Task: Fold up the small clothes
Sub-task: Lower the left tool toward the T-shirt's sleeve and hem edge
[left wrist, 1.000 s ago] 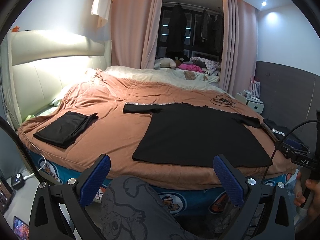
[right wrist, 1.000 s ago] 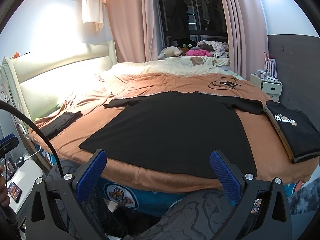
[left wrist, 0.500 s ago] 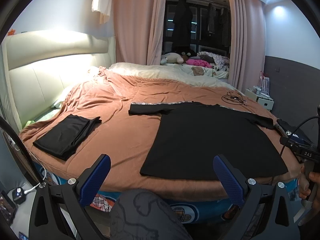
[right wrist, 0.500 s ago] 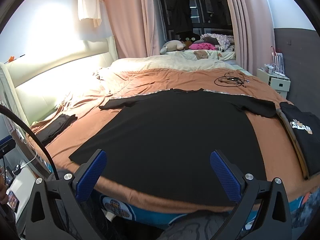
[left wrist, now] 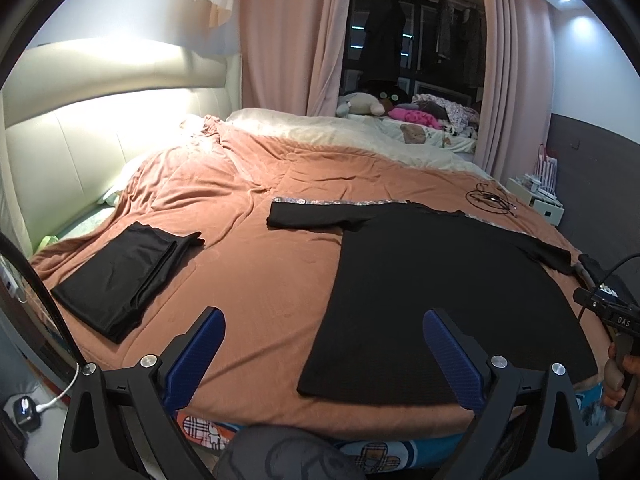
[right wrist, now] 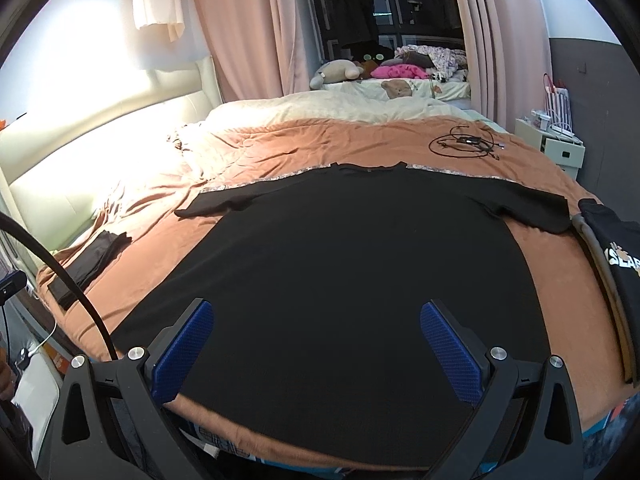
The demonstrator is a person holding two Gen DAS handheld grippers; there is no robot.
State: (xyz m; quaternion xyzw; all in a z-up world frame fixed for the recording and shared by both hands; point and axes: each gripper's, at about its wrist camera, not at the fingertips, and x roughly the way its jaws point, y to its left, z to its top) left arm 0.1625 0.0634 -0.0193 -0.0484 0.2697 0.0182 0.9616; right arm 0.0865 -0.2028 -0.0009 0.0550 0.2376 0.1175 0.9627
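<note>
Bedroom, orange bedspread (left wrist: 260, 280) | black T-shirt (right wrist: 360, 272) spread flat, centre | left gripper (left wrist: 324, 356), right gripper (right wrist: 316, 344): fingers apart, empty (hem at 6 o'clock) | advice: pinch both hem corners together, fold evenly.

Home bedrm, big bed (left wrist: 280, 280) (padded headboard (left wrist: 100, 128)), pink curtains (left wrist: 288, 40)

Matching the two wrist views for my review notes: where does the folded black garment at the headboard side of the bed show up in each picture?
Left wrist: the folded black garment lies left of centre on the orange blanket.
Right wrist: the same garment is a thin strip at the far left edge.
Shared landmark: the spread black T-shirt, right of it in both views.
</note>
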